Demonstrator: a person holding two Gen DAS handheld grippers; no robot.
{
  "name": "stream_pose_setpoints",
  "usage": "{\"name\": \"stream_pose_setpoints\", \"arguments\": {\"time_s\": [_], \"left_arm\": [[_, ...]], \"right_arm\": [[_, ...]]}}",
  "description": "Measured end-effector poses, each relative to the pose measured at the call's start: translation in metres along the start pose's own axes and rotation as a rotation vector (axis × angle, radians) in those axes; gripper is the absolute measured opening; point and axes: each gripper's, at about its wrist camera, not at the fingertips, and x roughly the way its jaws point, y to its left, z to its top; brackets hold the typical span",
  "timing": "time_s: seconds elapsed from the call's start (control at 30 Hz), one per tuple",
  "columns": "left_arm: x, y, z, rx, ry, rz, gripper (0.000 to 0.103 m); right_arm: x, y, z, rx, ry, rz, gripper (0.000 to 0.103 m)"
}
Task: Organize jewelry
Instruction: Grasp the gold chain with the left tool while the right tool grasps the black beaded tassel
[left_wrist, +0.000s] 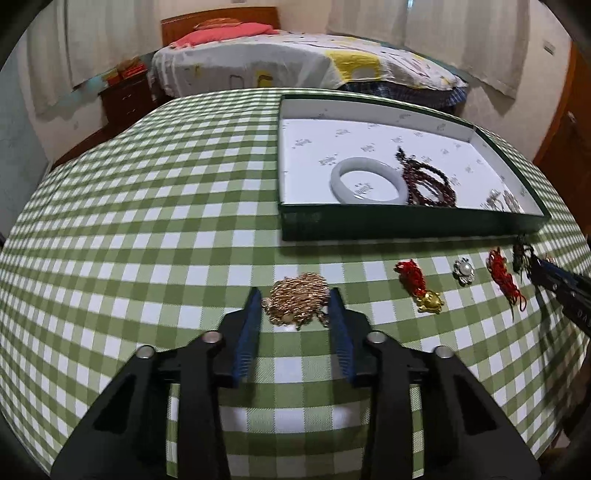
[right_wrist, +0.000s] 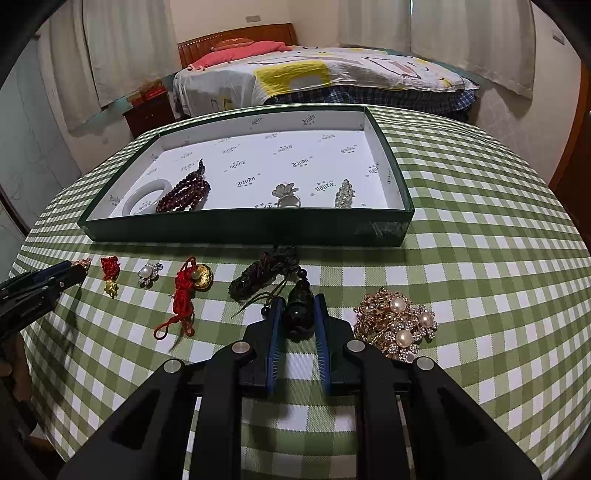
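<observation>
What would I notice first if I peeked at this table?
Probably the sparkly gold-and-pearl jewelry pile at the right on the green checked tablecloth. Next, the green box behind, holding a pale bangle and dark red beads.

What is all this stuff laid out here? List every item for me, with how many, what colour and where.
Box: 1, dark green with white lining, far side of table.
Bangle: 1, pale white, in box, left end.
Bead string: 1, dark red, in box beside bangle.
Silver pieces: 2, in box, right of the beads.
Gold chain pile: 1, on cloth between left tool's fingers.
Red-cord charms: 2, red and gold, on cloth before box.
Pearl brooch: 1, silver-white, between the charms.
Black pendant: 1, with dark cord, between right tool's fingers.
Pearl cluster: 1, gold, right of pendant.
Tablecloth: green-white check.
Bed: 1, behind table.
Left tool: open.
Right tool: around pendant.
</observation>
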Motion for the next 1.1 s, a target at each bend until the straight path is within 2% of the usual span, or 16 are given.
{"name": "stream_pose_setpoints", "arguments": {"time_s": [0.07, 0.17, 0.5, 1.1], "left_arm": [[0.0, -0.004, 0.0, 0.029, -0.002, -0.009, 0.021], [-0.001, -0.005, -0.002, 0.041, -0.006, -0.029, 0.016], [-0.007, -0.004, -0.007, 0.027, -0.018, -0.046, 0.014], [-0.044, -0.007, 0.004, 0.013, -0.105, -0.067, 0.013]], "right_arm": [[0.0, 0.0, 0.0, -0.001, 0.001, -0.001, 0.018], [0.0, 0.0, 0.0, -0.002, 0.0, -0.001, 0.018], [-0.004, 0.0, 0.0, 0.008, -0.023, -0.002, 0.018], [-0.037, 0.007, 0.008, -0.006, -0.098, 0.01, 0.018]]}}
